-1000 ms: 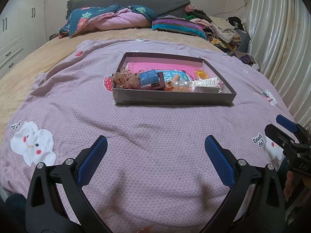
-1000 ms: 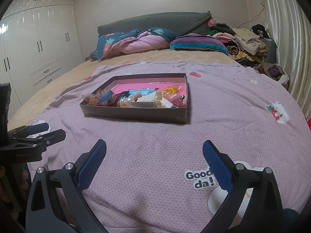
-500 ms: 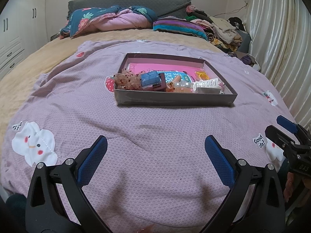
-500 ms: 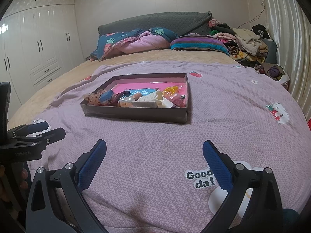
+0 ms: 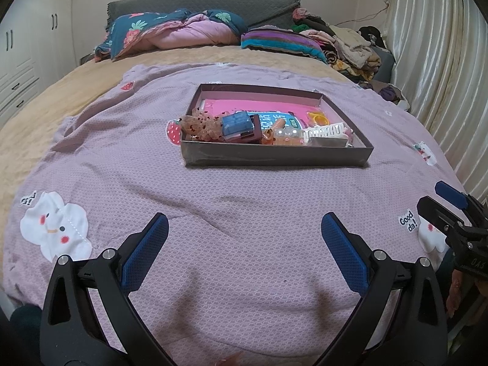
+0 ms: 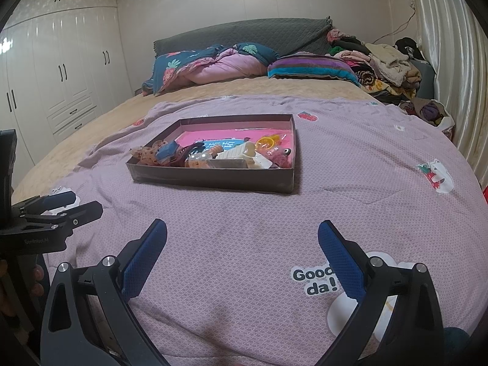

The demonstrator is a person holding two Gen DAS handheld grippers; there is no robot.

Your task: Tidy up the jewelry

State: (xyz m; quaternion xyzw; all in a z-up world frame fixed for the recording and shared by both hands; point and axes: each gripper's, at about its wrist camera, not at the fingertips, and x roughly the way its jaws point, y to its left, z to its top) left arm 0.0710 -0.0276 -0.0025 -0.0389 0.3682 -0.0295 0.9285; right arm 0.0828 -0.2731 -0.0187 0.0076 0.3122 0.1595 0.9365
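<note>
A shallow dark cardboard tray [image 5: 274, 156] [image 6: 210, 179] lies on the purple bedspread in the middle of the bed. It holds mixed accessories: a sheer scrunchie [image 5: 199, 126], a blue box [image 5: 238, 124], a white claw clip [image 5: 324, 132], a beaded piece [image 5: 285, 135] and a yellow ring [image 5: 317, 119]. My left gripper [image 5: 244, 228] is open and empty, hovering over the bedspread well short of the tray. My right gripper [image 6: 242, 238] is open and empty too, near the front of the bed. Each gripper shows at the edge of the other's view.
Purple bedspread [image 5: 244, 189] with cloud and strawberry prints covers the bed. Pillows and a folded quilt [image 5: 183, 30] lie at the headboard, a clothes pile [image 5: 350, 45] at the far right, a curtain [image 5: 442, 61] on the right, white wardrobes [image 6: 45, 85] on the left.
Both grippers have drifted slightly; the tray sits a little higher and farther in the left wrist view. Both stay open and nothing has been touched.
</note>
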